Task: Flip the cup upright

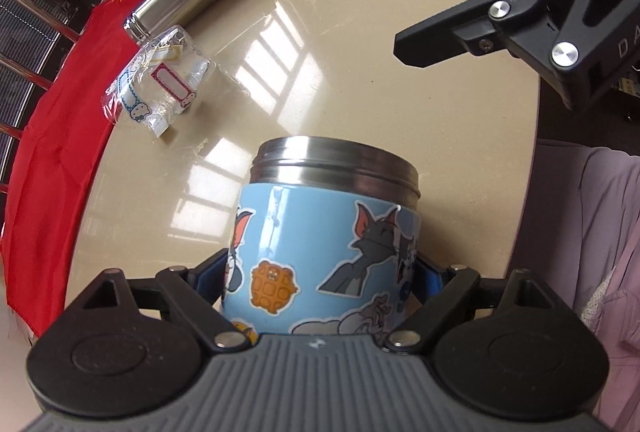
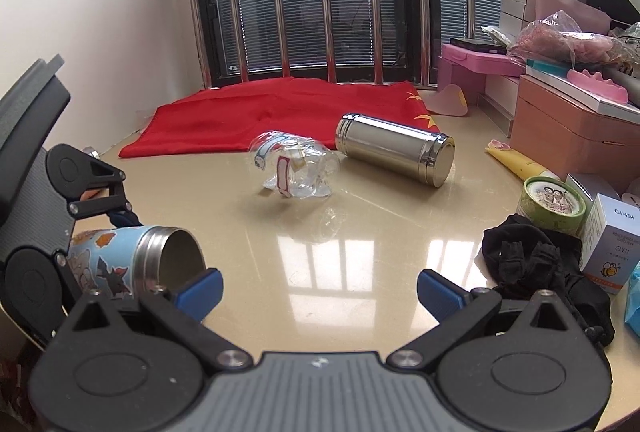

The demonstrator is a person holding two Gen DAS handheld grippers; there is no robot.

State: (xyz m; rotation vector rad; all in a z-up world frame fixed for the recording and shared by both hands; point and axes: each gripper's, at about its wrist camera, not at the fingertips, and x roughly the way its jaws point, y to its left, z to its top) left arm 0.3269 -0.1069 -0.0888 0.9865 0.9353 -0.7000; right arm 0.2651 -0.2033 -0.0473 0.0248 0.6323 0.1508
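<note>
The cup (image 1: 324, 252) is light blue with cartoon cat stickers and a steel threaded rim. My left gripper (image 1: 320, 272) is shut on the cup's body, its blue pads pressed on both sides. In the right wrist view the cup (image 2: 132, 264) lies on its side at the left, its open mouth facing right, held by the left gripper (image 2: 60, 216) just above the beige table (image 2: 360, 232). My right gripper (image 2: 318, 290) is open and empty, to the right of the cup's mouth. It also shows in the left wrist view, at the upper right (image 1: 520, 23).
A steel flask (image 2: 396, 147) lies on its side at the back. A clear glass jar (image 2: 296, 167) with stickers lies beside it. A red cloth (image 2: 280, 111) covers the far edge. A black cloth (image 2: 548, 268), a green tin (image 2: 552, 203) and boxes (image 2: 616, 240) crowd the right side.
</note>
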